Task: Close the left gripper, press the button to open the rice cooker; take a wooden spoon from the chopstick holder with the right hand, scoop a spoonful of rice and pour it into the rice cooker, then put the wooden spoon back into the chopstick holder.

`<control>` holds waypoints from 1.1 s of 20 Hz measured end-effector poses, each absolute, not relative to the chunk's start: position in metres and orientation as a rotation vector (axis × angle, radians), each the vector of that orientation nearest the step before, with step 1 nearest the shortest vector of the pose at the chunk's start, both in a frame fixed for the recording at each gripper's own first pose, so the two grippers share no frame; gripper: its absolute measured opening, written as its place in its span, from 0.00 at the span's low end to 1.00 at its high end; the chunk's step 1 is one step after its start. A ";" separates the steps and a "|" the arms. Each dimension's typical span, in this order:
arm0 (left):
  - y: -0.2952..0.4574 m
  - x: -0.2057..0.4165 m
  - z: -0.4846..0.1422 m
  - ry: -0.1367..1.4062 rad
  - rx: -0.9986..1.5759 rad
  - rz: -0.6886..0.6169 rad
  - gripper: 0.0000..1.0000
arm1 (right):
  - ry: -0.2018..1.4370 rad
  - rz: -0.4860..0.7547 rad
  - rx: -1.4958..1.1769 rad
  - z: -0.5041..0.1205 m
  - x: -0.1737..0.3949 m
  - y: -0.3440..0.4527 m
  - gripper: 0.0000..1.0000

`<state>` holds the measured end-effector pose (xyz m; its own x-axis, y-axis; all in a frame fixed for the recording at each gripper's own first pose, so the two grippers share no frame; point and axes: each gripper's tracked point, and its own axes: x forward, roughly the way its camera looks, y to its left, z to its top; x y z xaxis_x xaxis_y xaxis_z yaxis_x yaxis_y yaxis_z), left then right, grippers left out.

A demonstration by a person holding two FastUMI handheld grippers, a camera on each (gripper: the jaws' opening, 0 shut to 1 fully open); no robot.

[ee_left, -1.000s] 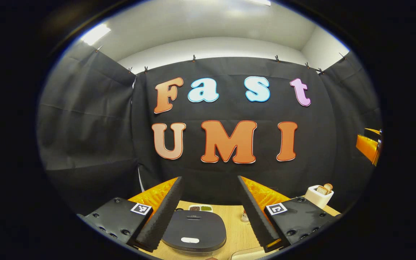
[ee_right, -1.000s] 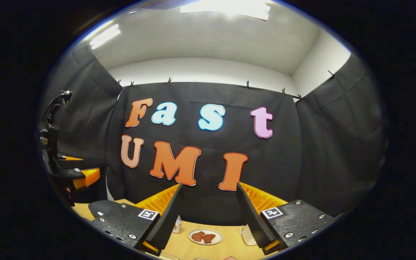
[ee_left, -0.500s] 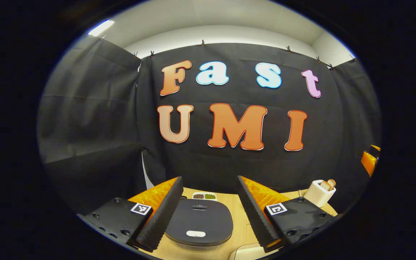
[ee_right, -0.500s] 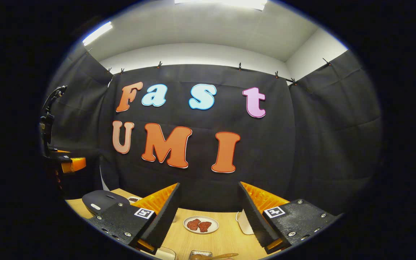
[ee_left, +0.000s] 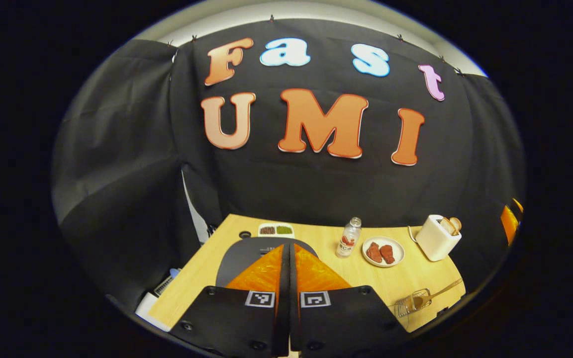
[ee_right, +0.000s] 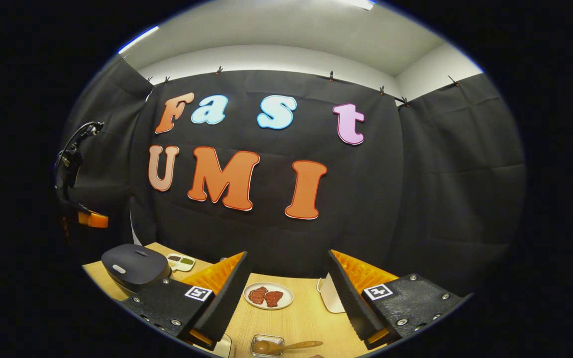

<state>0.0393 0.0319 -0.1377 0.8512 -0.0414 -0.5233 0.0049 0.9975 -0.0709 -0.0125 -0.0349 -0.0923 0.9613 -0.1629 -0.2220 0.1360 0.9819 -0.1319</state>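
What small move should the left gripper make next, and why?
Probably lower the left gripper onto the button at the front of the rice cooker. Its jaws are shut, and the lid looks closed.

A small clear bottle (ee_left: 349,237) stood upright on the wooden worktop (ee_left: 202,268), just beside a white plate (ee_left: 383,251) carrying two reddish pieces. A white toaster (ee_left: 436,237) with bread in it stood near the plate, and a small two-part dish (ee_left: 276,229) lay by the back wall.
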 end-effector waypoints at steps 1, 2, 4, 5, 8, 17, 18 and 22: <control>0.037 0.040 -0.149 0.596 -0.084 -0.018 0.05 | 0.247 -0.154 -0.115 -0.097 -0.013 -0.035 0.95; 0.038 0.040 -0.161 0.650 -0.109 -0.028 0.05 | 0.262 -0.156 -0.114 -0.102 -0.014 -0.036 0.95; 0.038 0.042 -0.182 0.766 -0.174 -0.041 0.05 | 0.293 -0.163 -0.112 -0.114 -0.016 -0.036 0.95; 0.040 0.038 -0.197 0.829 -0.199 -0.038 0.05 | 0.309 -0.168 -0.111 -0.119 -0.018 -0.037 0.95; 0.049 0.032 -0.236 0.990 -0.254 -0.014 0.05 | 0.365 -0.186 -0.100 -0.138 -0.024 -0.041 0.95; 0.056 0.026 -0.282 1.169 -0.322 -0.012 0.06 | 0.503 -0.229 -0.105 -0.187 -0.044 -0.047 0.94; 0.055 0.020 -0.280 1.188 -0.326 -0.007 0.05 | 0.513 -0.233 -0.101 -0.191 -0.044 -0.047 0.94; 0.057 0.021 -0.291 1.180 -0.285 0.005 0.06 | 0.559 -0.242 -0.088 -0.206 -0.049 -0.047 0.95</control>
